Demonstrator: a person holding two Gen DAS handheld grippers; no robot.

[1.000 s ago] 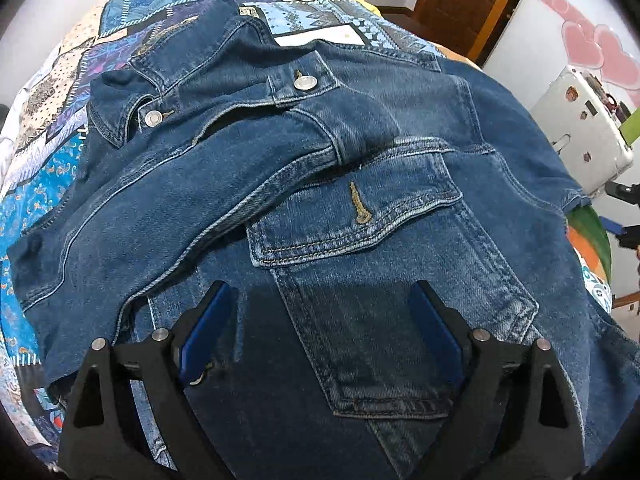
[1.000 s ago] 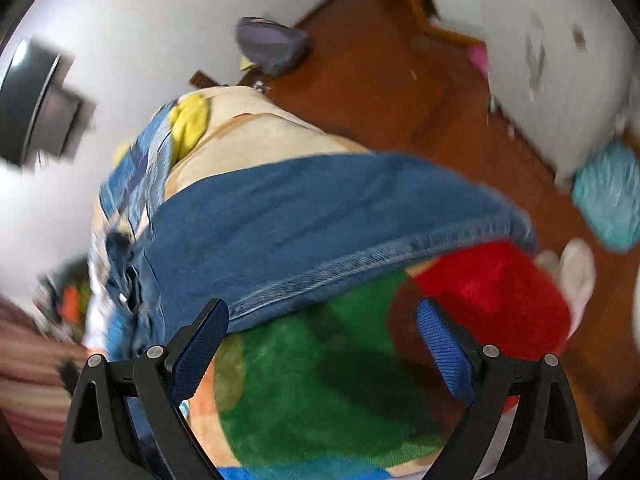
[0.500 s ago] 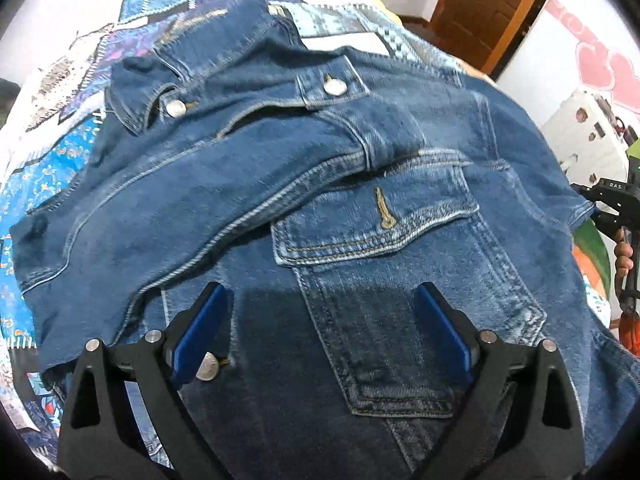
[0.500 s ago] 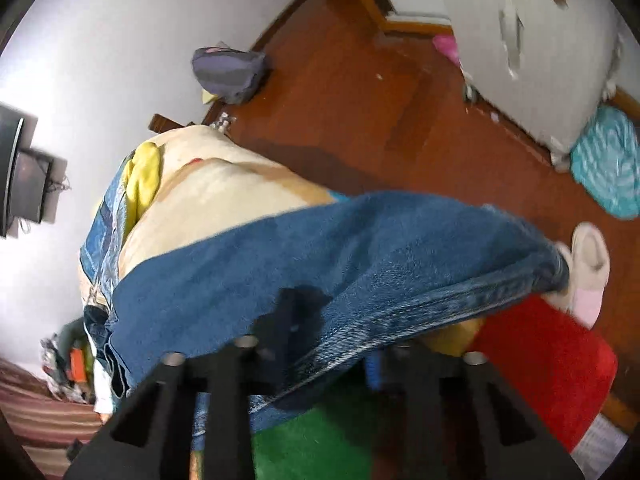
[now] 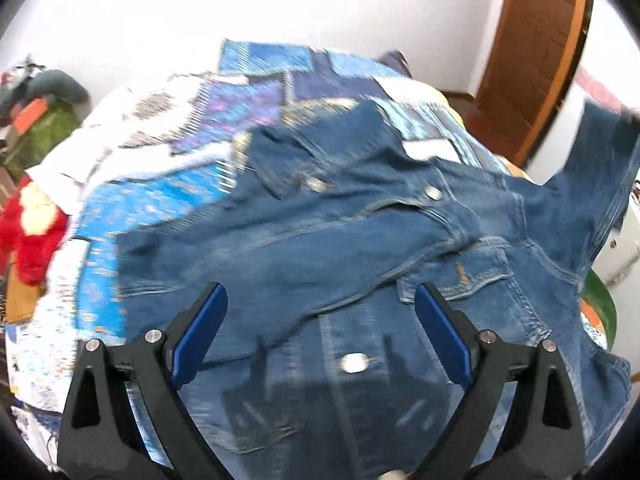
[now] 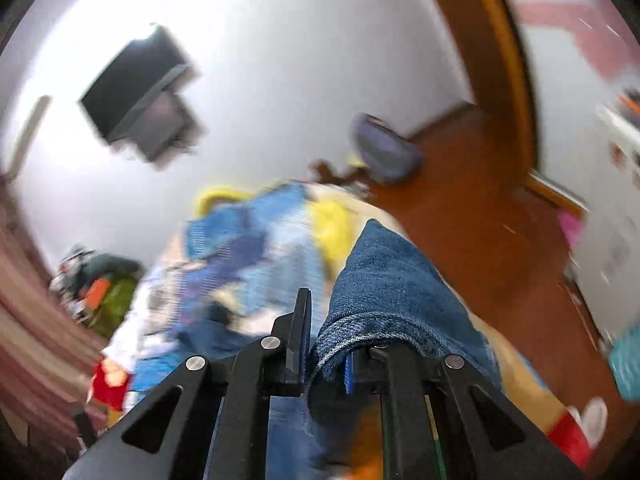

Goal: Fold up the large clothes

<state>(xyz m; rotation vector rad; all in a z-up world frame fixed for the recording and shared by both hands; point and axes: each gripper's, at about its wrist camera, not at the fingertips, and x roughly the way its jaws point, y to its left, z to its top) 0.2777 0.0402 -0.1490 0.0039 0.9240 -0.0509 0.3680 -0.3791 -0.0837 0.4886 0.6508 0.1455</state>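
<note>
Denim jacket (image 5: 360, 264) lies front-up across a patchwork quilt (image 5: 160, 208) on the bed, collar toward the far wall, hem toward the camera. One sleeve (image 5: 280, 248) is already folded in: it crosses the chest on a diagonal, cuff end resting near the flap pocket (image 5: 460, 280). The other sleeve (image 6: 384, 280) is off the bed; in the left wrist view it rises at the far right edge, blurred, and in the right wrist view its cuff sits clamped in the right gripper (image 6: 326, 344), jaws closed tight on the denim, cloth bunched over the blue pad. Left gripper (image 5: 318, 332) hovers over the lower front of the jacket, jaws spread wide, nothing between them, a metal button (image 5: 354, 362) just below the gap. Both views smeared, so seams and edges are rough reads. Judged progress: early to middle. First sleeve in; second sleeve gripped and raised but not yet laid across. Left to do, by my reckoning: bring that sleeve over the chest, smooth it, then fold the body up from hem toward collar. Red plush toy (image 5: 28, 232) sits at the bed's left side, well clear of the work.
</note>
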